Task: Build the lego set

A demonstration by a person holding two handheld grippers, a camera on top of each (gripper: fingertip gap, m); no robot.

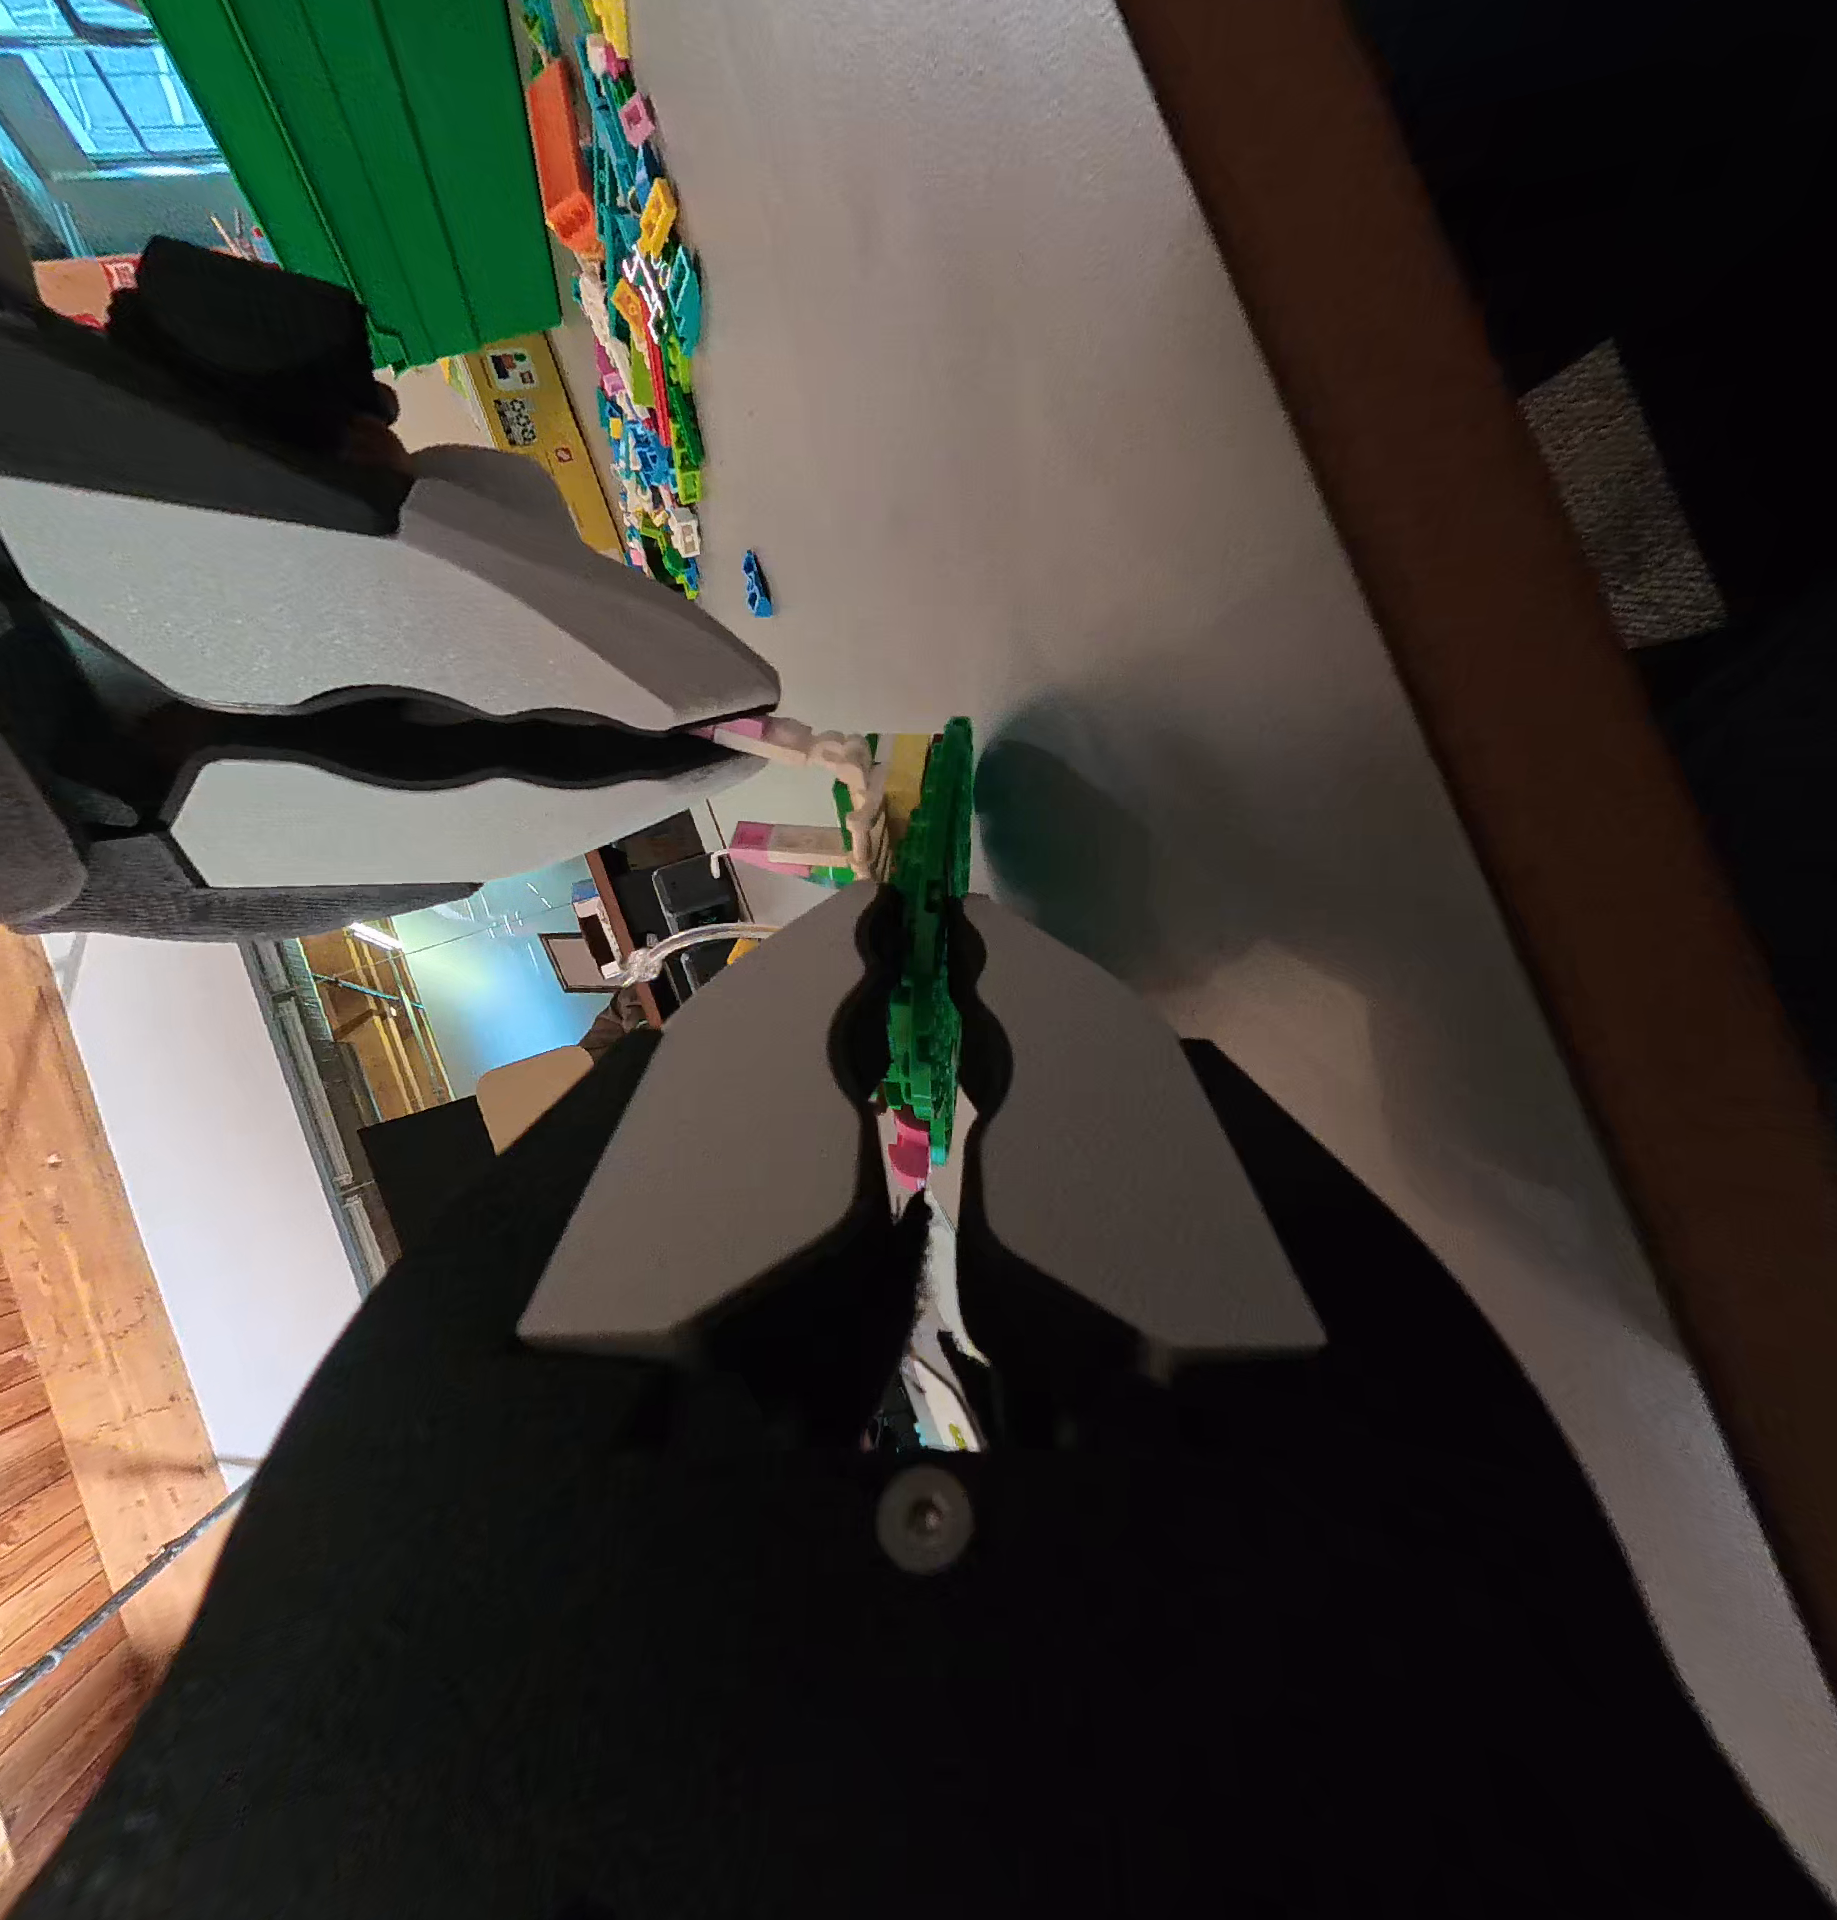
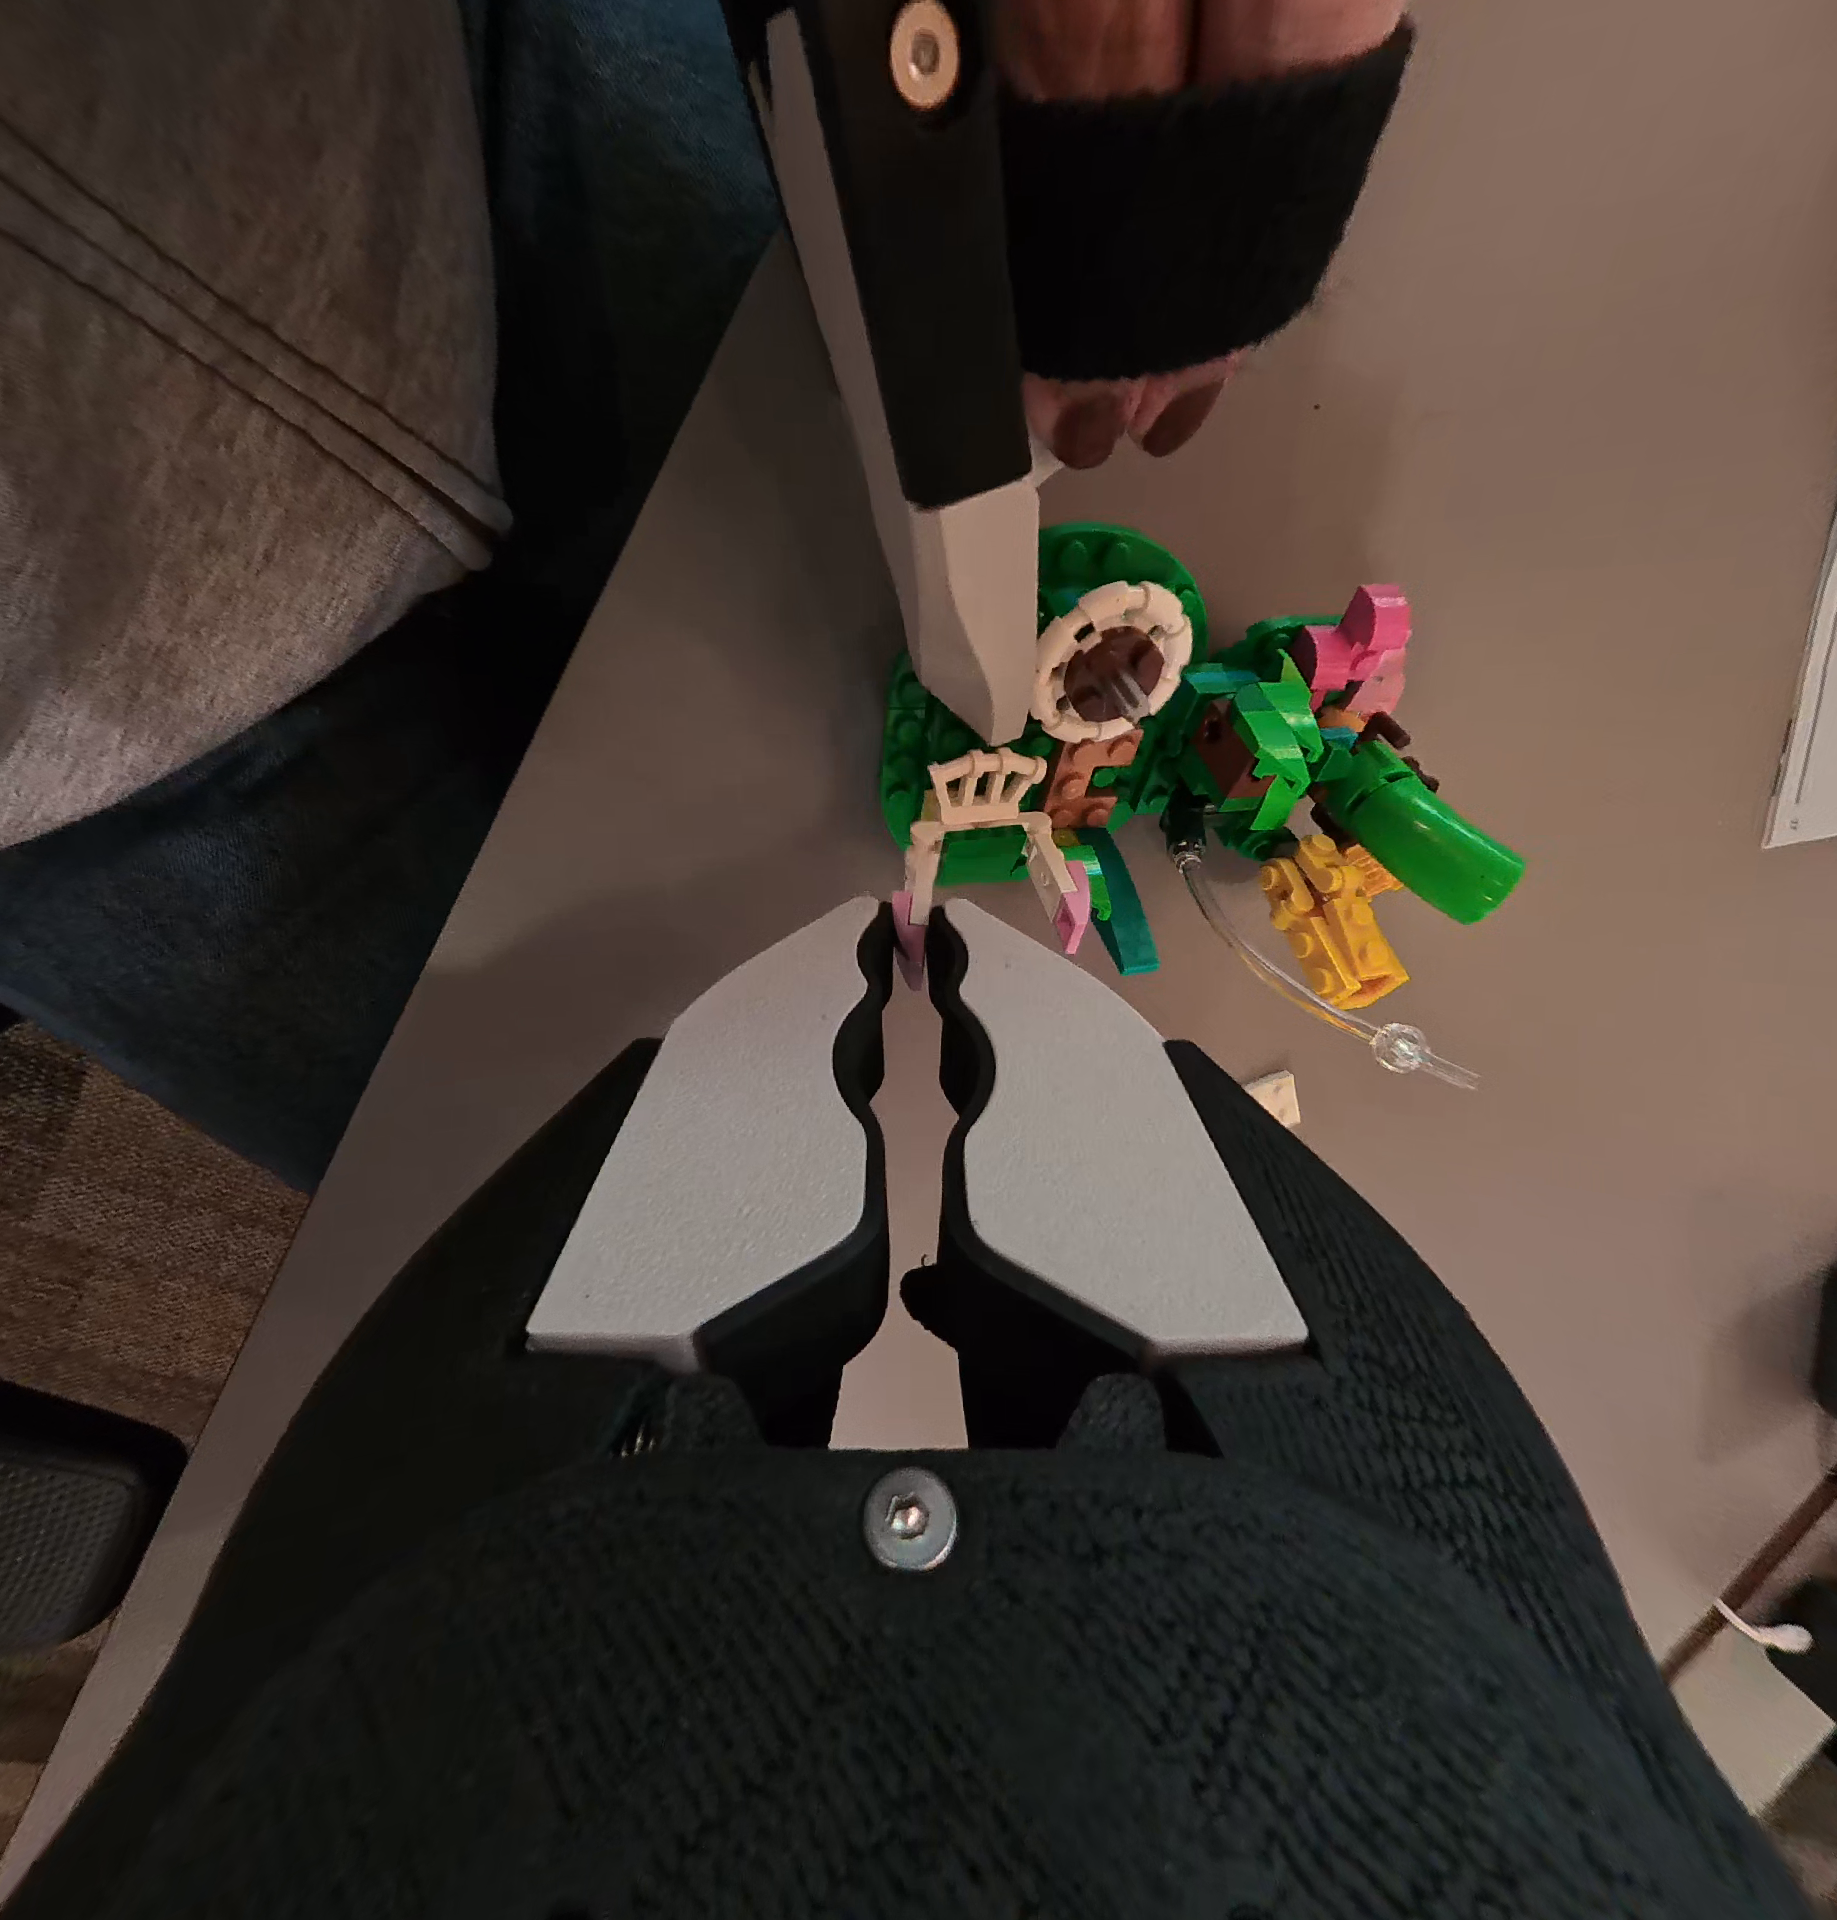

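Note:
The lego build (image 2: 1257,748) lies on the white table (image 2: 1516,416). It has a green base plate (image 2: 1090,561), a white ring with a brown centre (image 2: 1111,675), green leaves, a pink flower and yellow bricks. My left gripper (image 1: 919,904) is shut on the edge of the green base plate (image 1: 940,831); it comes in from above in the right wrist view (image 2: 981,717). My right gripper (image 2: 919,914) is shut on a small pink piece (image 2: 909,940) joined to a white fence piece (image 2: 981,795) at the build's near side. It enters from the left in the left wrist view (image 1: 763,732).
A pile of loose coloured bricks (image 1: 649,343) lies beside green boards (image 1: 374,166) and a yellow box (image 1: 540,436). A single blue brick (image 1: 756,582) lies apart. A paper sheet (image 2: 1828,644) and a small white piece (image 2: 1275,1096) lie right of the build. The table's edge (image 2: 581,644) runs close to its left.

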